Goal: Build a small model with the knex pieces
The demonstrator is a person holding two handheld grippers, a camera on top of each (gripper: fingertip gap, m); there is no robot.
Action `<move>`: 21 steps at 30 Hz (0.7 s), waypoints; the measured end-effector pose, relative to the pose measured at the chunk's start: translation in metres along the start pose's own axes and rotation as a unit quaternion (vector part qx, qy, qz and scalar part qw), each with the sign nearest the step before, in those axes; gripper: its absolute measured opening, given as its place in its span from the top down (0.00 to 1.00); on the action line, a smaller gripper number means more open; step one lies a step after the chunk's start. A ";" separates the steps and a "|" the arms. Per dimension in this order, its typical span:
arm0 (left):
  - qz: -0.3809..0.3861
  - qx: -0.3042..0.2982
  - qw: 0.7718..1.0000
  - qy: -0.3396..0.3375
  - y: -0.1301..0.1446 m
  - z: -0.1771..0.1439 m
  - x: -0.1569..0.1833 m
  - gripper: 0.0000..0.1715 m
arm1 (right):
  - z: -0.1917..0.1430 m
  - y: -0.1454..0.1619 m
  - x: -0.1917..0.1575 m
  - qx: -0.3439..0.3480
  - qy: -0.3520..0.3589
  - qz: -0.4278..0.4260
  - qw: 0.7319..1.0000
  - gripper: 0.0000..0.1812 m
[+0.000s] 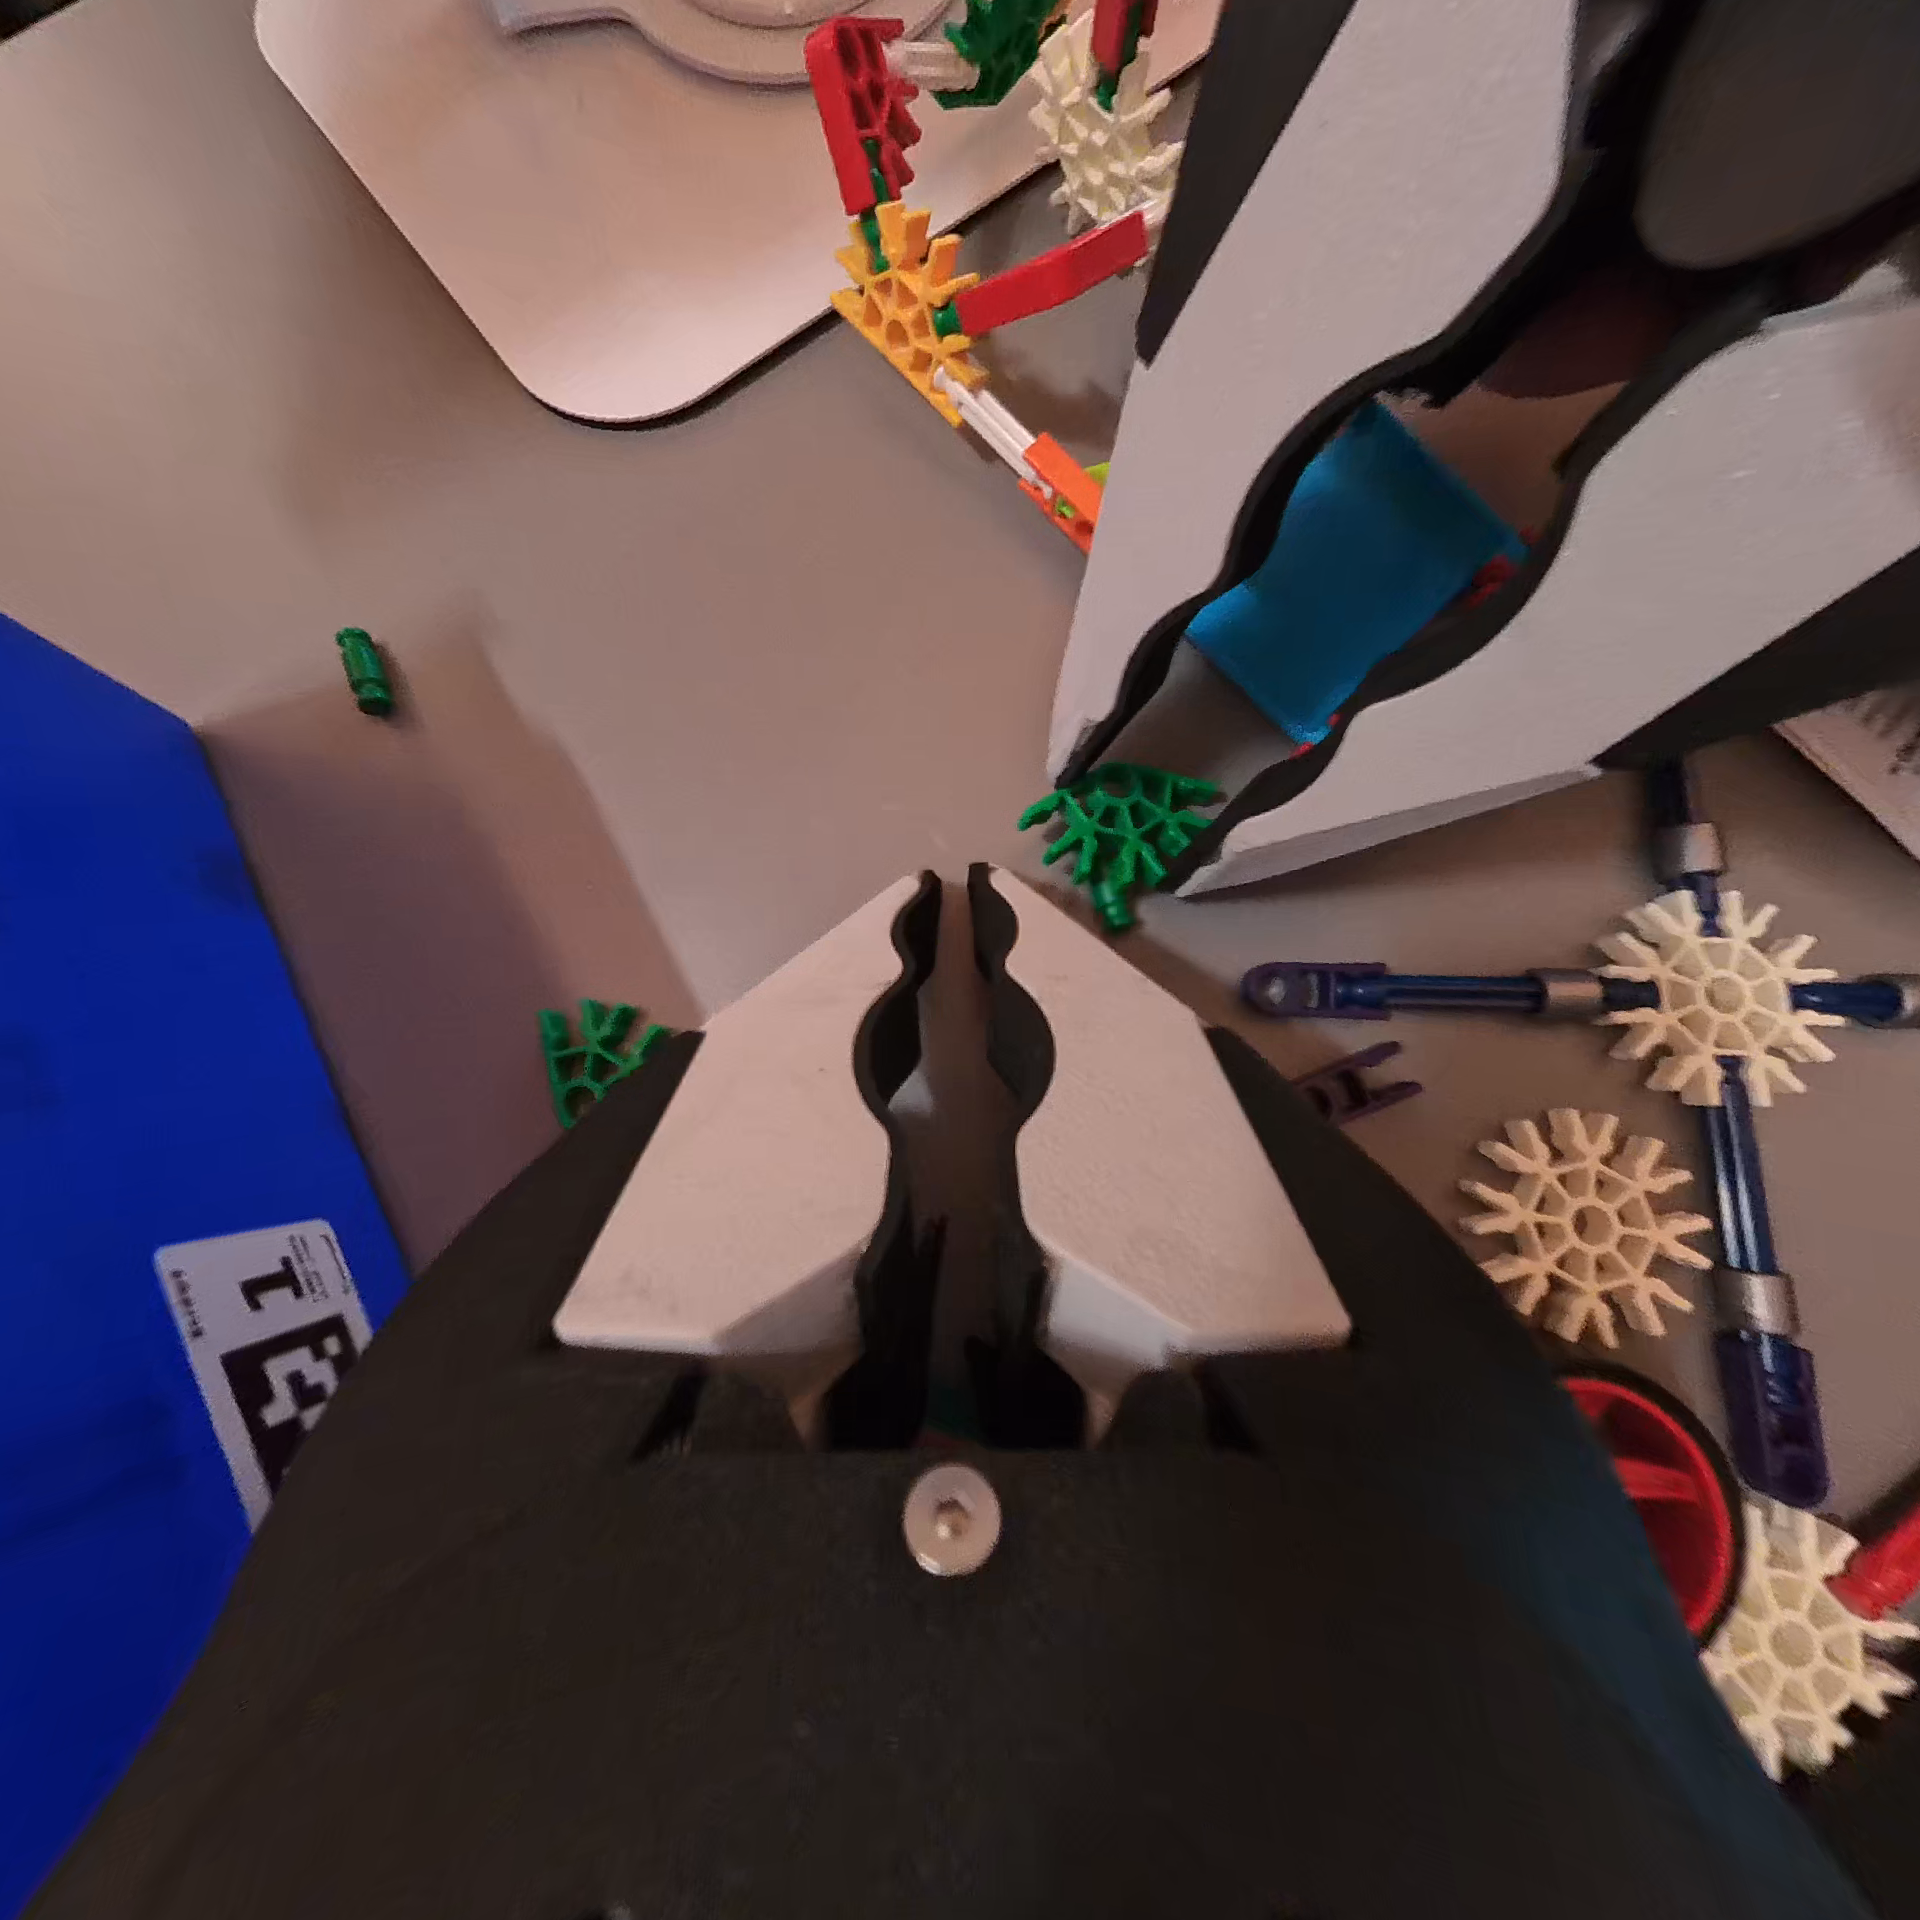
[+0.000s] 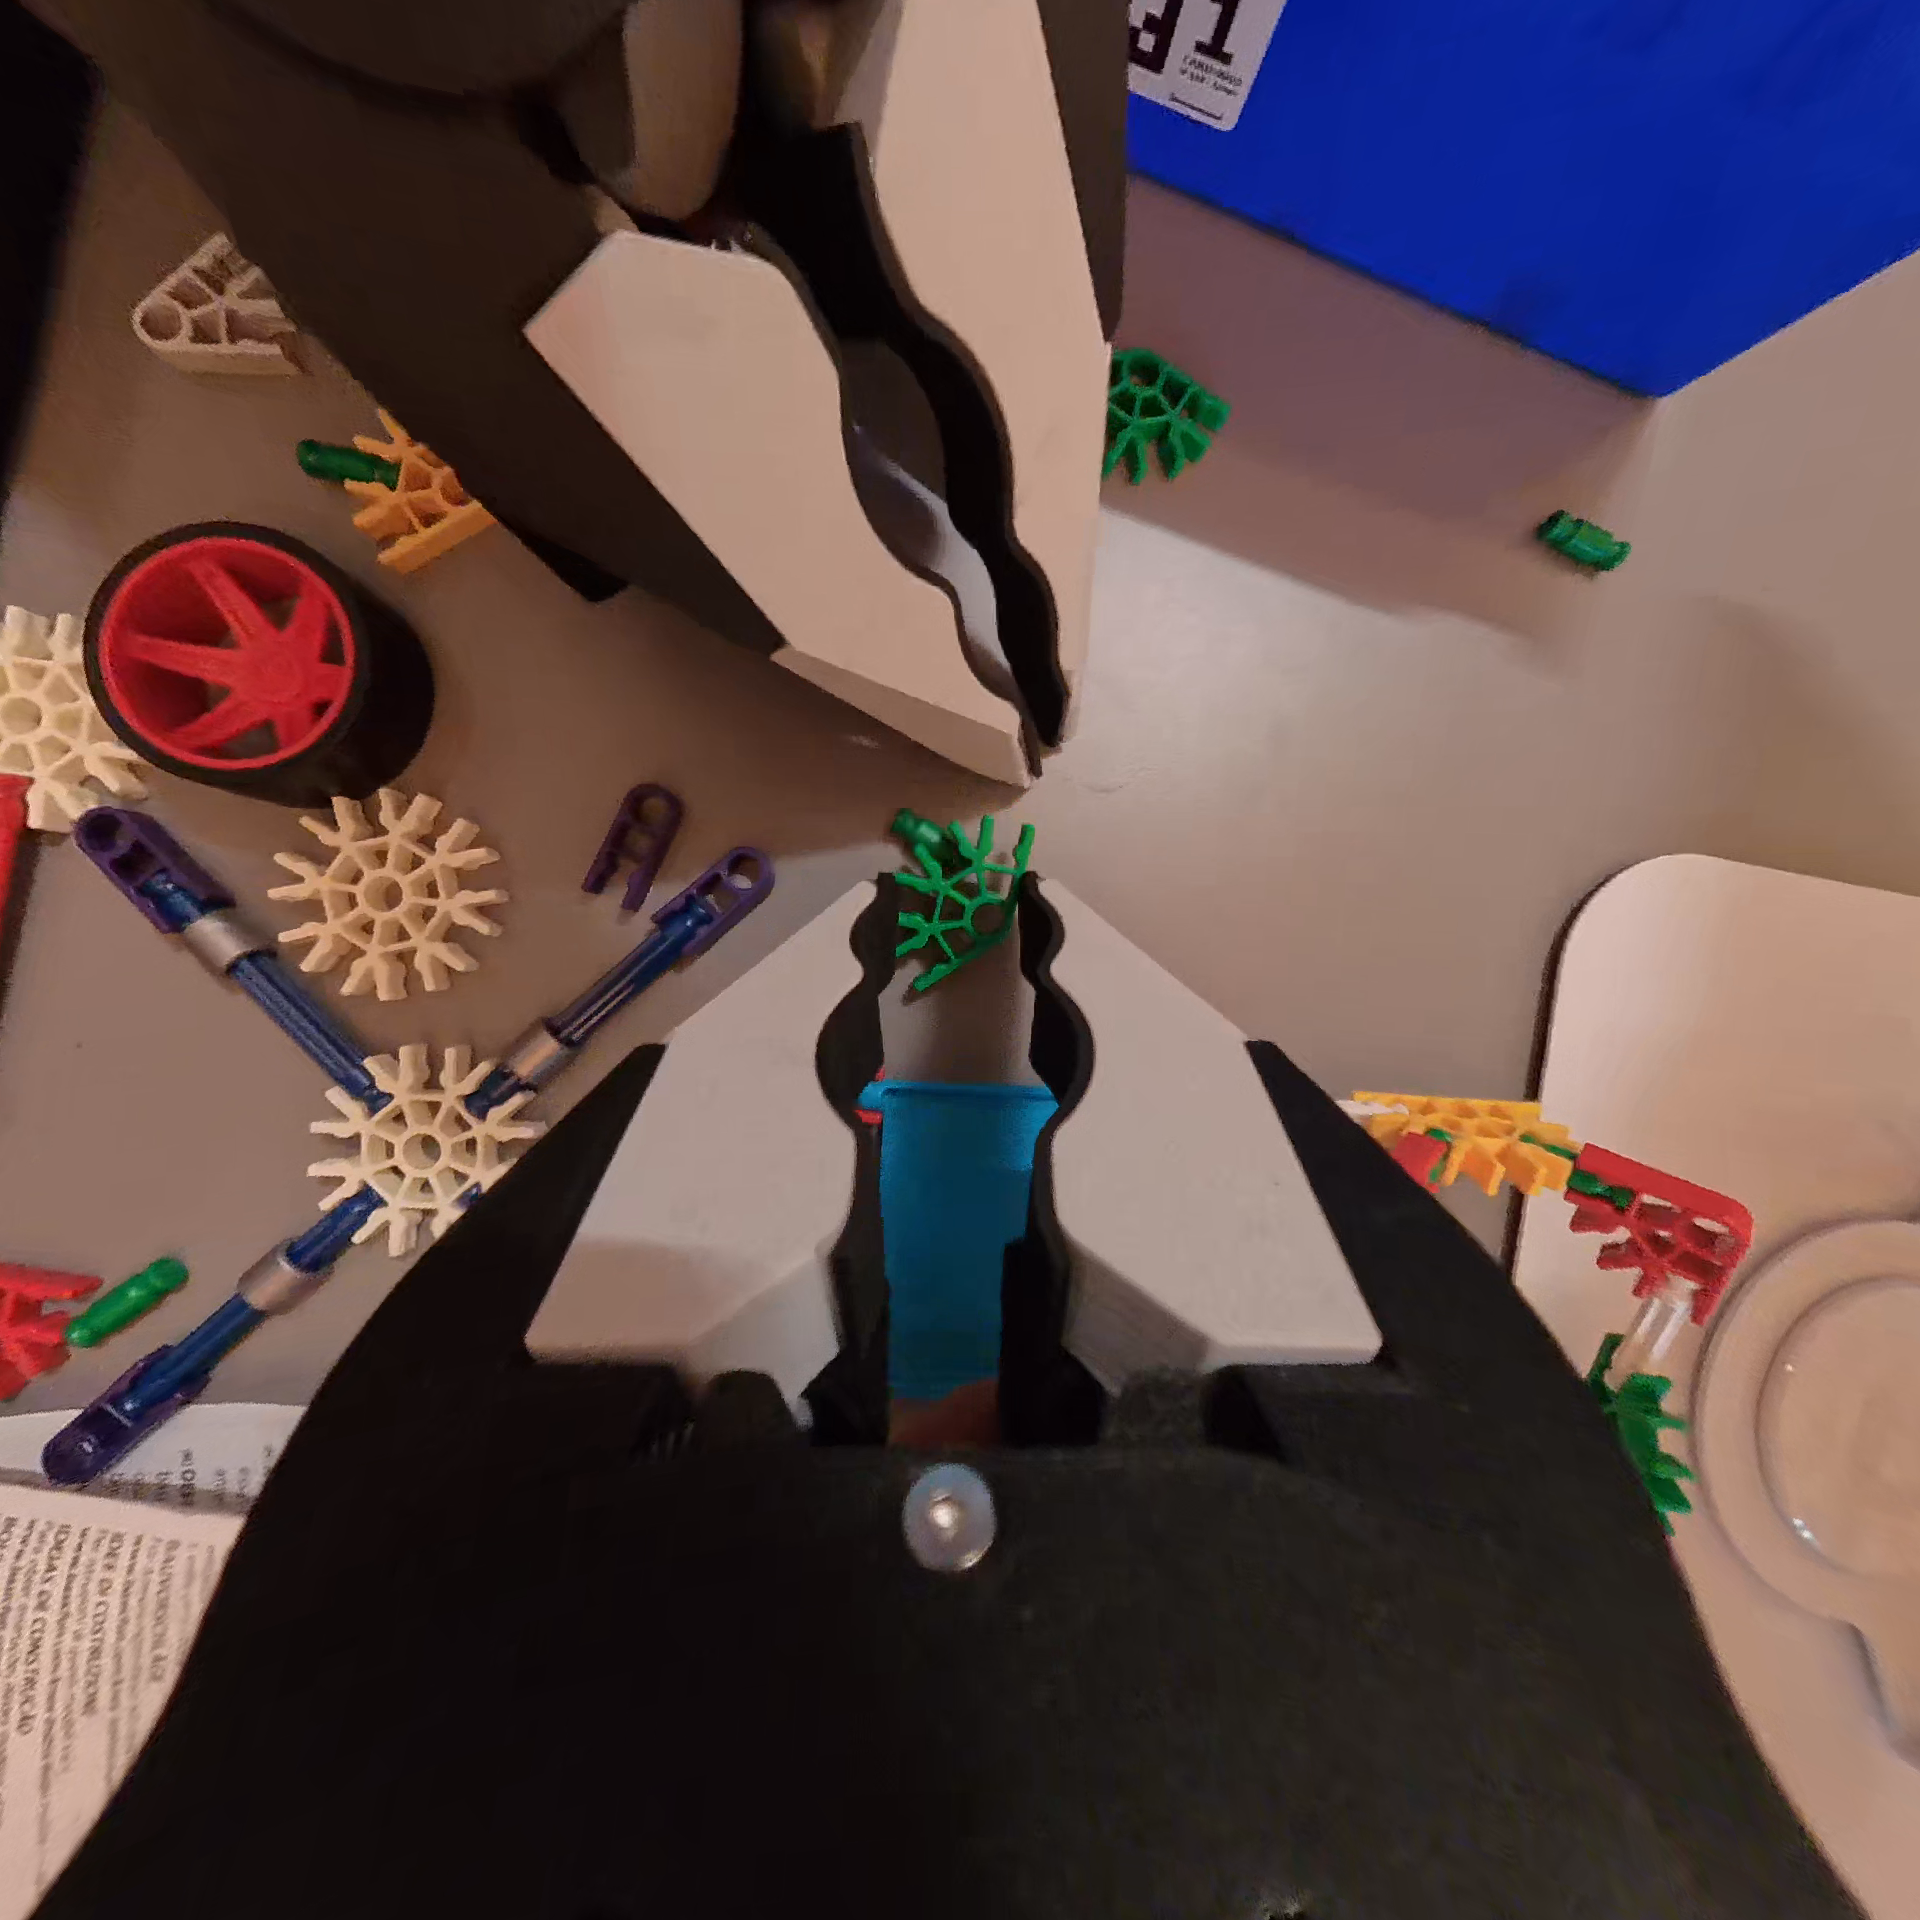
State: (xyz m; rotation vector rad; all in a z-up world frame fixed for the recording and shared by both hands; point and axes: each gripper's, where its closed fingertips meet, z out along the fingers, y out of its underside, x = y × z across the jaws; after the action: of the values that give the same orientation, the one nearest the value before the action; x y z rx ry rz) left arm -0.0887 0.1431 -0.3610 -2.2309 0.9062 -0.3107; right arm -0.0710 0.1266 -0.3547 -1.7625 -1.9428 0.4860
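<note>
Right wrist view: right gripper (image 2: 956,914), jaws parted around a green fan-shaped plastic connector (image 2: 961,904), should be closed squarely; left gripper (image 1: 954,888) jaws nearly closed, empty.

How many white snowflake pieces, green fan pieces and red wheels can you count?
White snowflake pieces: 4
Green fan pieces: 3
Red wheels: 1
Total: 8
</note>
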 end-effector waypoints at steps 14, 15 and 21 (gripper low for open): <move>0.069 0.031 0.997 0.025 -0.005 -0.015 0.027 0.91 | -0.004 0.001 -0.004 0.005 -0.020 -0.012 1.000 0.89; 0.073 0.030 0.997 0.024 -0.005 -0.016 0.028 0.91 | -0.003 0.003 -0.004 0.002 -0.020 -0.013 1.000 0.89; 0.081 0.009 0.996 0.021 0.004 -0.009 0.028 0.90 | 0.001 0.000 -0.003 0.006 -0.017 0.002 1.000 0.89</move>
State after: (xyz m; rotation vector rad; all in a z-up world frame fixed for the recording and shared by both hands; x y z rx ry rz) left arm -0.0745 0.1179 -0.3582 -2.1262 1.0952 -0.2895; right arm -0.0713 0.1242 -0.3563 -1.7631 -1.9558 0.5306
